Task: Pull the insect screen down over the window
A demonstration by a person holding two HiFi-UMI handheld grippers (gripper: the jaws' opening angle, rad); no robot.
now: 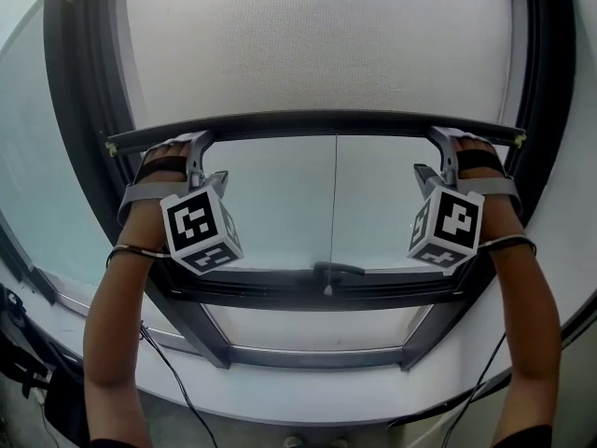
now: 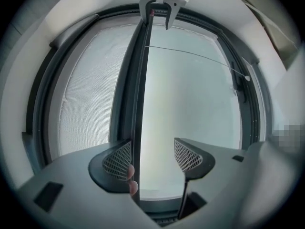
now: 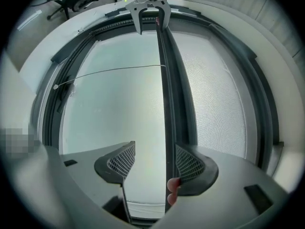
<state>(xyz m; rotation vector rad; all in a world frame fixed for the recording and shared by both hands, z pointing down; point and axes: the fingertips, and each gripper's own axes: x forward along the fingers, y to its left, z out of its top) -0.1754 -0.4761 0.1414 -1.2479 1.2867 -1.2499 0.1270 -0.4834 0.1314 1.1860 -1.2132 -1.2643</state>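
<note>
Hooking over screen bar (image 1: 317, 122) at both ends: left gripper (image 2: 152, 159), right gripper (image 3: 153, 162), jaws wide apart, bar touching one pad each. Insect screen (image 1: 317, 40) covers upper window (image 1: 280, 213).

A pale sill (image 1: 308, 395) runs directly beneath the dark window frame (image 1: 308, 355).

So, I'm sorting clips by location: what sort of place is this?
Indoors, facing a window; the room type is unclear. Its dark frame, a mesh insect screen with a pull bar hanging partway down, and a handle on the lower rail show it.
</note>
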